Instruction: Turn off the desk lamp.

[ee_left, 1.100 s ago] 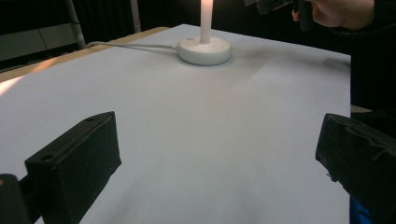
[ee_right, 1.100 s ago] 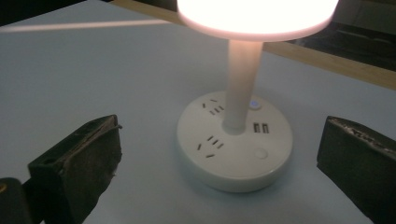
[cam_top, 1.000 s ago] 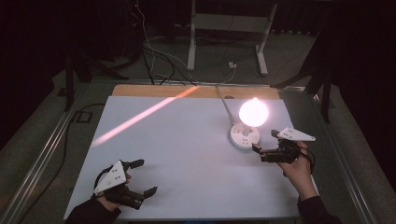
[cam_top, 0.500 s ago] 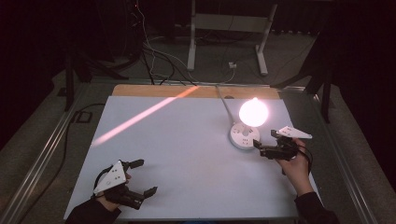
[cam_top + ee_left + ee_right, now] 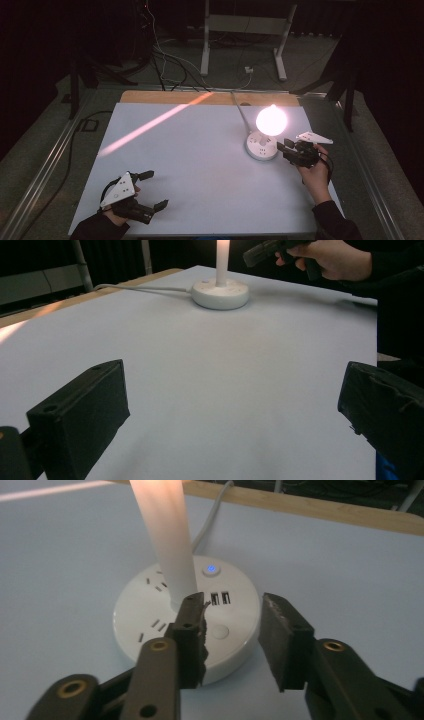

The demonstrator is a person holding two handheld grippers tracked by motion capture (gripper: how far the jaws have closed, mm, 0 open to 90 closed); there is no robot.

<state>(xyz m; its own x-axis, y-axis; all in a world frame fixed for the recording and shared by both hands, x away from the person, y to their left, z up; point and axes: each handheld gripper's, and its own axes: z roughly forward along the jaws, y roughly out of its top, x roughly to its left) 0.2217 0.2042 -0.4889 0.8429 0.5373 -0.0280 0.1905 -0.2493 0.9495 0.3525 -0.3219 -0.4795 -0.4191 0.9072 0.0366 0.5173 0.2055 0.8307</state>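
Since the earlier high view, the right gripper (image 5: 288, 148) has edged closer to the lamp base (image 5: 261, 146) and sunk a little toward the tabletop (image 5: 200, 165), and its jaws have just been closing: they stood wide then and now stand much narrower, though a clear gap remains between them and nothing is pinched. In the right gripper view the jaws (image 5: 231, 630) hover just over the near rim of the lamp base (image 5: 150, 615), the left one in front of the foot of the glowing stem (image 5: 167, 535), the right one beside the base's edge; whether either pad touches the plastic cannot be told. The left gripper (image 5: 156, 190) lies where it did, low at the near left of the tabletop, well apart from the lamp, its jaws spread wide with only bare tabletop (image 5: 210, 370) between them. The lamp base is a round white disc, flat on the tabletop just ahead of the right gripper, with socket slots cut in its top, two small USB ports (image 5: 221, 599), a lit blue button (image 5: 211, 569) beyond them and a plain round button (image 5: 220, 631) nearer the jaws. A white stem rises from the middle and ends in a bright bulb (image 5: 271, 120), which glows strongly in the high view. A white cable (image 5: 212, 515) leaves the far side of the base and runs off toward the wooden edge of the tabletop, away from the right gripper.
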